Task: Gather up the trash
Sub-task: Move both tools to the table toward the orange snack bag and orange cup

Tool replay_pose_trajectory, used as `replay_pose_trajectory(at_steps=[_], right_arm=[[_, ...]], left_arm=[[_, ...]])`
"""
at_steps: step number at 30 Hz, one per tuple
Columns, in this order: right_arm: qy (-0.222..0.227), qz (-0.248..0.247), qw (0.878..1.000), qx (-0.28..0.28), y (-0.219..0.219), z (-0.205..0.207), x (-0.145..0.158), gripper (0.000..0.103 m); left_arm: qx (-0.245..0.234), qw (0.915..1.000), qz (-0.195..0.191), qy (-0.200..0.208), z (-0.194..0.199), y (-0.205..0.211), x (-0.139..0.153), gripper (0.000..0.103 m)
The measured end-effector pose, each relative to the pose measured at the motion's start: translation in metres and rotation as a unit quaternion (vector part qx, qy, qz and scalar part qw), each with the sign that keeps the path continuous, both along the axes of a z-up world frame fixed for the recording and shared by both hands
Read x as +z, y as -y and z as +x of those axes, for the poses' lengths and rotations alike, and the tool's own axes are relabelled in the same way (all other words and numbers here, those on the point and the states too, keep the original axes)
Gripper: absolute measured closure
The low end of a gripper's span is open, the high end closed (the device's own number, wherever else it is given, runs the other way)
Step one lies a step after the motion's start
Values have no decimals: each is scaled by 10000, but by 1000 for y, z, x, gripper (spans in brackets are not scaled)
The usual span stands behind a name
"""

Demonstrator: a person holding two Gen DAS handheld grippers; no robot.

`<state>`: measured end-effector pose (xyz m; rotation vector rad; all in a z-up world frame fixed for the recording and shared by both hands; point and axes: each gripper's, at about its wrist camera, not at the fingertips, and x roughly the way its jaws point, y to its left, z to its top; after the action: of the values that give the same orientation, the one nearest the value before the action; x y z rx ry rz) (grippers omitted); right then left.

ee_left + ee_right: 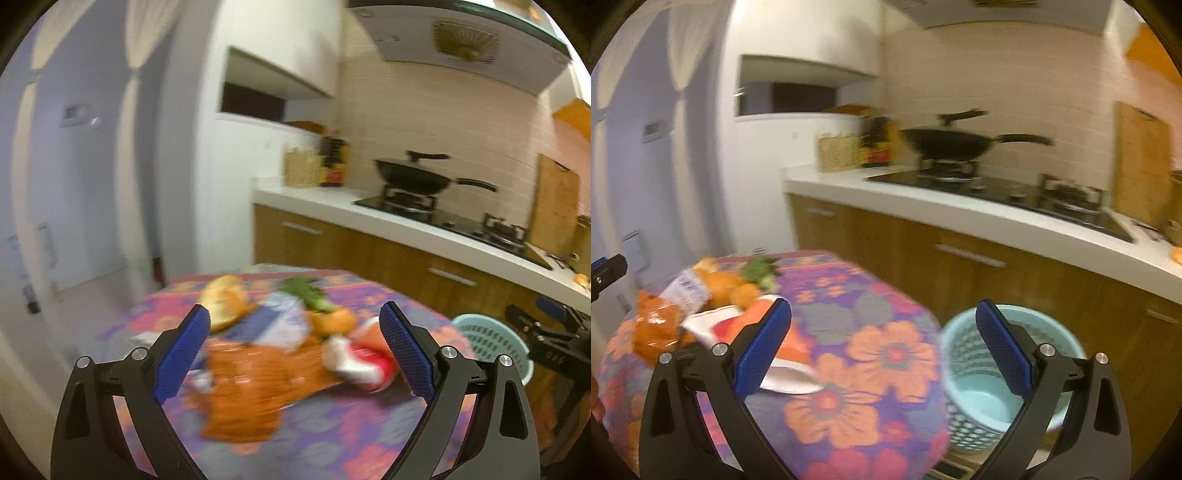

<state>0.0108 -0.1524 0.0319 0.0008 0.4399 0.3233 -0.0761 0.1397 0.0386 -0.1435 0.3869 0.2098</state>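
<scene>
The left gripper (pixel 295 328) is wide open and holds nothing; it hangs above a round table (pixel 332 424) covered in a flowered cloth. Between its blue pads lies a blurred heap of trash: an orange bag (pixel 251 391) nearest the camera, a red-and-white wrapper (pixel 362 362) at the heap's right side, a pale blue-white packet (pixel 280 321) behind the bag, a bread roll (pixel 225 299) toward the table's far left edge, and a green leafy scrap (pixel 306 291) near the far edge. Motion blur hides finer detail.

The right gripper (pixel 882 325) is also wide open and empty, poised over the table's right edge. A white paper plate (pixel 790 380) lies on the cloth just under its left finger. The heap sits at the left side of the table in this view. A light blue bin (pixel 982 402) with a perforated wall stands on the floor just beside the table's right edge, and looks empty.

Behind, a wok (pixel 945 142) sits on a stove on the counter (pixel 960 218).
</scene>
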Motion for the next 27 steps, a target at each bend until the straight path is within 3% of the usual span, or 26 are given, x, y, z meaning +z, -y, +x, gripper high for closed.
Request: replay_pose_trajectory(at_steps=[4, 9, 18, 27], right_arm=[[-271, -2, 9979, 595, -28, 13, -3, 8], [-445, -155, 9941, 974, -59, 16, -12, 8], [-459, -530, 9896, 1254, -96, 19, -34, 8], [-458, -747, 9868, 1363, -112, 20, -54, 8]], left_arm=[[225, 9990, -192, -338, -7, -33, -11, 13], [263, 9947, -619, -775, -3, -58, -46, 13], [156, 9899, -778, -1172, 12, -48, -78, 17], [36, 9871, -917, -1315, 22, -42, -89, 30]])
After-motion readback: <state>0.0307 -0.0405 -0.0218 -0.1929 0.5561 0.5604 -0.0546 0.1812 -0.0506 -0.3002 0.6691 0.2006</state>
